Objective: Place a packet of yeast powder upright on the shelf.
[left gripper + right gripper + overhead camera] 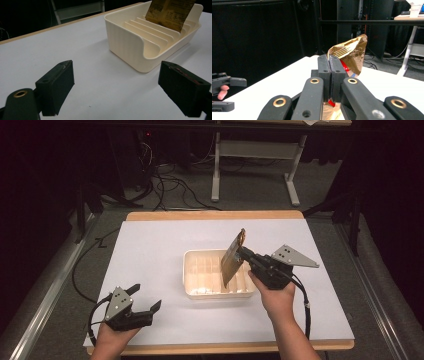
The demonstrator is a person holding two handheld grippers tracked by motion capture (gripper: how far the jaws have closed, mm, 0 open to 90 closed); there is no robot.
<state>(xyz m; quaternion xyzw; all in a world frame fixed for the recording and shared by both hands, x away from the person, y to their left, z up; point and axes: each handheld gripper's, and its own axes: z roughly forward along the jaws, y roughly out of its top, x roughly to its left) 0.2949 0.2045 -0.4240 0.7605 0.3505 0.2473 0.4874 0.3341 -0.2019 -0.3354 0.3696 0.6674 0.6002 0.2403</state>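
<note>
The packet (234,257) is a flat gold-brown foil pouch with dark print on its face. In the left gripper view (170,12) that print runs in several fine lines, but it is too small and blurred to read. In the right gripper view (350,53) the crinkled gold top carries a block of small dark text, also unreadable, and a patch of red with a thin blue edge shows lower down beside the jaws. No brand name can be made out on it.

The right gripper (243,252) has its 2 jaws pressed together on the packet's edge, pinching it. In the right gripper view (329,75) the 2 black pads meet flat with the foil caught between them, the packet rising above and beyond their tips. From the high view the packet stands tilted on edge, its lower end inside the cream tray (192,270), over the ribbed slots on the tray's right half.

The tray sits near the middle of the white desk (150,245), and its ribs and rounded front wall (125,42) show clearly from the left gripper.

The left gripper (145,297) hovers low at the desk's near left corner, well apart from the tray, its jaws spread wide with nothing between them (115,87).
</note>
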